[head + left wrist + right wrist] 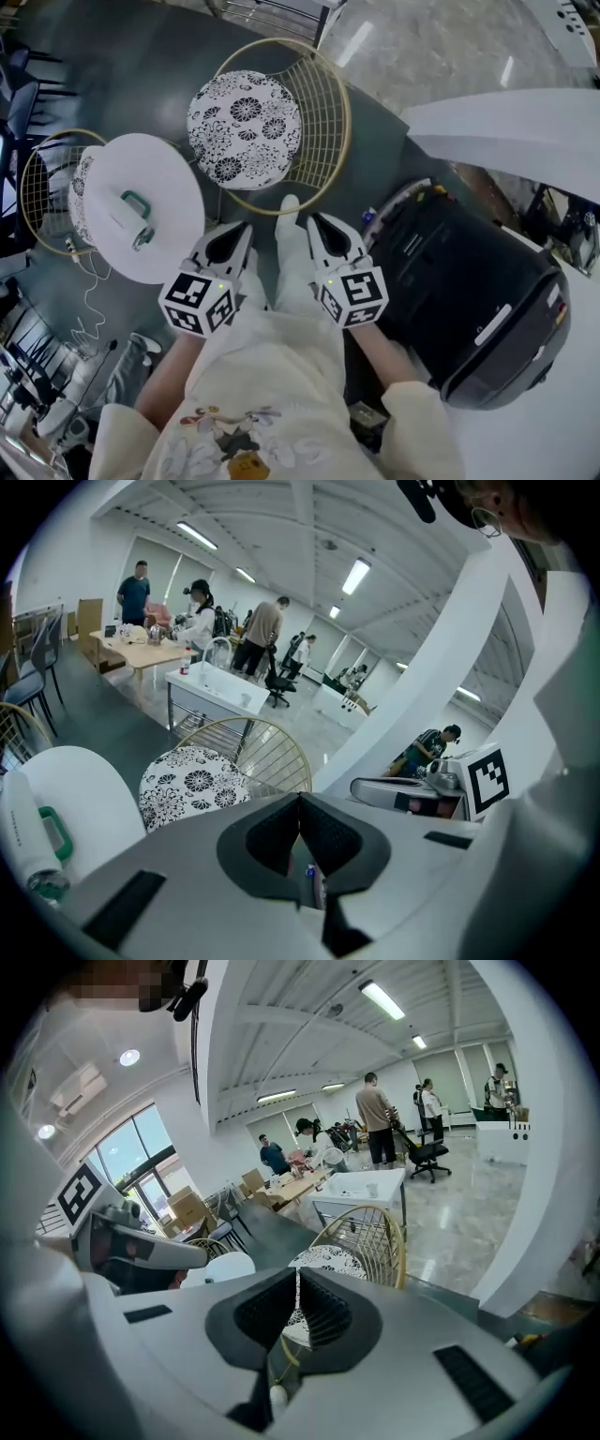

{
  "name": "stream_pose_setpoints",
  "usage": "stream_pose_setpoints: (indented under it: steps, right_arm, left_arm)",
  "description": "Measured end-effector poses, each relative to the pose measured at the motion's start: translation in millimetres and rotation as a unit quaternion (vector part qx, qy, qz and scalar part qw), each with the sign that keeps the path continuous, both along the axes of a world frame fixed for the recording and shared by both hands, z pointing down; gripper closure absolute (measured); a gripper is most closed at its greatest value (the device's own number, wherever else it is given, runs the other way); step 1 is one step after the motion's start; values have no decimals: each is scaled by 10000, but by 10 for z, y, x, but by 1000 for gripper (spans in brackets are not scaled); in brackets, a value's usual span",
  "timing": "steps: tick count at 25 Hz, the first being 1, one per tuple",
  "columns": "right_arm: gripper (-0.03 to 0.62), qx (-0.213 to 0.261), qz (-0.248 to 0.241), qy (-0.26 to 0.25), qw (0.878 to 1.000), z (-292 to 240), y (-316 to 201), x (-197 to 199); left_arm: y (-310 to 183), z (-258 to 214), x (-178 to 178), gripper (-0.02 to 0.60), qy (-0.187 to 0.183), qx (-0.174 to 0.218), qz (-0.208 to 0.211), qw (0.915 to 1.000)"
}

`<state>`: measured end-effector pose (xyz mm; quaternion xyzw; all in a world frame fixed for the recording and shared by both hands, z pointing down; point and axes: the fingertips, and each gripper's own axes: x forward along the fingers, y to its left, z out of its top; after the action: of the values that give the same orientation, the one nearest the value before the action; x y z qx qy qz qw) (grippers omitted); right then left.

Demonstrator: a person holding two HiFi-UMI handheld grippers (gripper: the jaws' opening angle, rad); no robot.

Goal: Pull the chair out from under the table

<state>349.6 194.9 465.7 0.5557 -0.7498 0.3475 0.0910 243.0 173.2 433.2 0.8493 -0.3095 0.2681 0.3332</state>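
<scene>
A chair [246,117] with a gold wire back and a black-and-white floral cushion stands on the dark floor ahead of me. The left gripper view shows this chair [192,785], and the right gripper view shows it [370,1237] too. Left of it a round white table [178,220] carries a green-handled object [137,202]. A second gold wire chair [37,187] is tucked partly under that table. My left gripper [246,228] and right gripper [314,220] hang side by side close to my body, short of the floral chair. Both are shut and hold nothing.
A big black case [478,291] stands close on my right. A curved white panel [525,131] runs behind it. A white cable [89,300] trails on the floor at left. In the left gripper view, several people [197,621] stand at desks far off.
</scene>
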Motion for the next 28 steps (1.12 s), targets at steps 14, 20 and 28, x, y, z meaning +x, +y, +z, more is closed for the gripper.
stream_pose_setpoints:
  steps: [14, 20, 28]
  right_arm:
    - [579, -194, 145, 187, 9995, 661, -401, 345]
    - [519, -227, 264, 349, 9988, 878, -708, 585]
    - [496, -195, 395, 591, 9973, 1021, -1071, 777]
  left_arm:
    - [-138, 675, 273, 574, -34, -349, -110, 9993]
    - [-191, 870, 358, 574, 12, -408, -121, 9991]
    - [-240, 1046, 354, 574, 37, -551, -246, 9982]
